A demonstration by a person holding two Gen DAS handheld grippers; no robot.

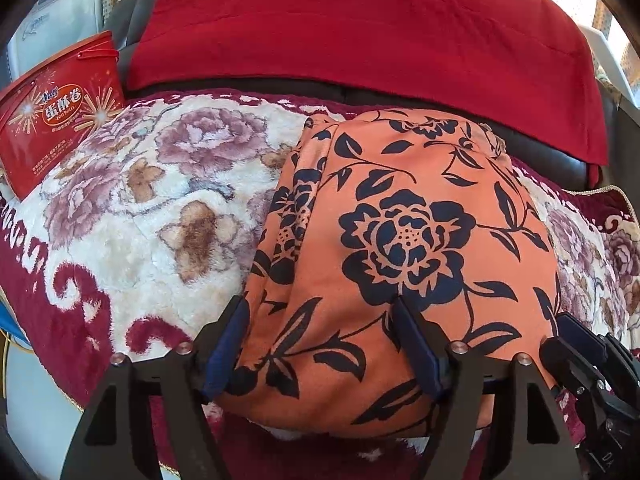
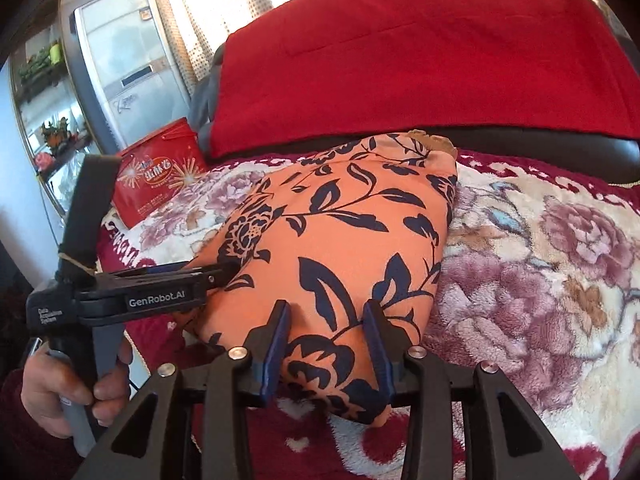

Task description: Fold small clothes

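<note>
An orange garment with a dark blue flower print (image 1: 400, 216) lies folded into a long strip on a plush floral blanket (image 1: 152, 200). It also shows in the right wrist view (image 2: 340, 240). My left gripper (image 1: 324, 336) is open, its blue-padded fingers spread wide over the garment's near left part. My right gripper (image 2: 328, 340) is open over the near right corner, fingers resting on the cloth. The left gripper (image 2: 224, 272) shows from the side in the right wrist view, touching the garment's left edge. The right gripper (image 1: 580, 340) shows at the right edge of the left wrist view.
A red tin of egg rolls (image 1: 60, 116) stands at the blanket's far left, and shows in the right wrist view (image 2: 160, 172) too. A red cloth (image 1: 360, 28) covers the sofa back behind the garment. A white cabinet (image 2: 120, 64) stands far left.
</note>
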